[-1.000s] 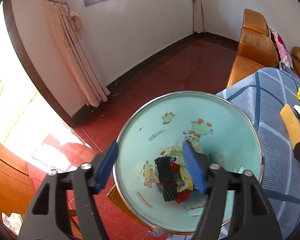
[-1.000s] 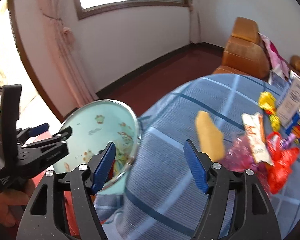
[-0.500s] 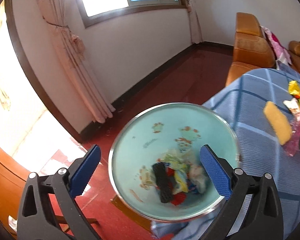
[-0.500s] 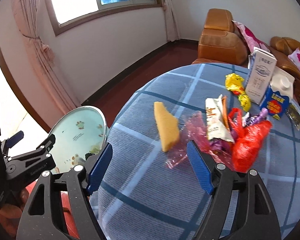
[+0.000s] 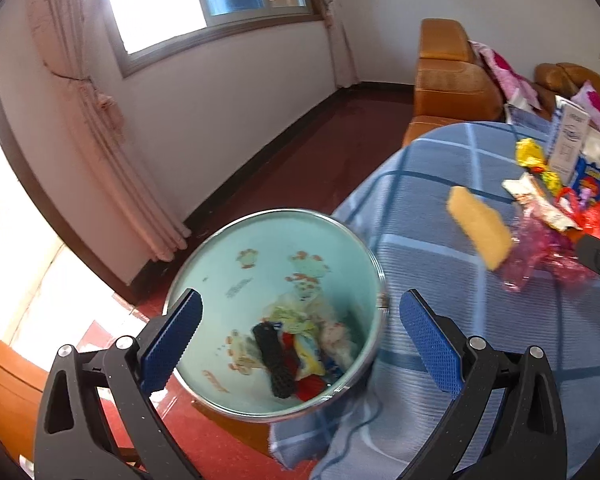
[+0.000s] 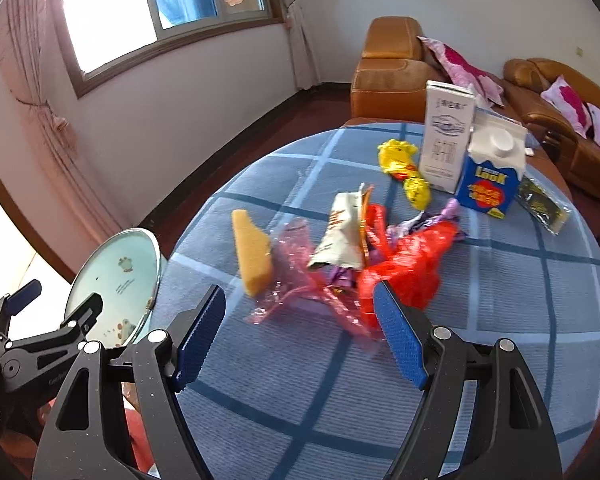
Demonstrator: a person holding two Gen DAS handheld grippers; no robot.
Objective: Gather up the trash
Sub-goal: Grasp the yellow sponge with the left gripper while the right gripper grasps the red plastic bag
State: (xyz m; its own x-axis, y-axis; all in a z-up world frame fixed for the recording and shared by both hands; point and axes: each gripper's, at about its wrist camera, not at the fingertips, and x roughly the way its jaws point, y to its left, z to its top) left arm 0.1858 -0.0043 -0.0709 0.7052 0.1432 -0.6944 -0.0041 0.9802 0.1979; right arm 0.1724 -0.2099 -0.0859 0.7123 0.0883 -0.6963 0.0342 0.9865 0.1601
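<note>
A mint-green bin (image 5: 220,256) with cartoon prints stands on the red floor beside the table, with wrappers (image 5: 300,344) and a black item at its bottom. My left gripper (image 5: 300,300) hovers above the bin's mouth, open wide and empty. On the blue checked table (image 6: 500,320) lie a yellow sponge (image 6: 252,256), pink plastic film (image 6: 300,280), a white wrapper (image 6: 340,236), a red plastic bag (image 6: 408,268) and a yellow wrapper (image 6: 404,168). My right gripper (image 6: 299,292) is open over the table's near side, just short of the pink film, with nothing between its fingers.
A white carton (image 6: 446,140), a blue carton (image 6: 490,176) and a dark packet (image 6: 540,204) stand at the table's far side. Orange sofas (image 6: 392,72) with pink cushions line the wall behind. The bin (image 6: 112,276) touches the table's left edge.
The left jaws have spread wider above the bin. Both grippers have swung toward the table, so the bin has slid left and the pile of trash has come nearer in the right view.
</note>
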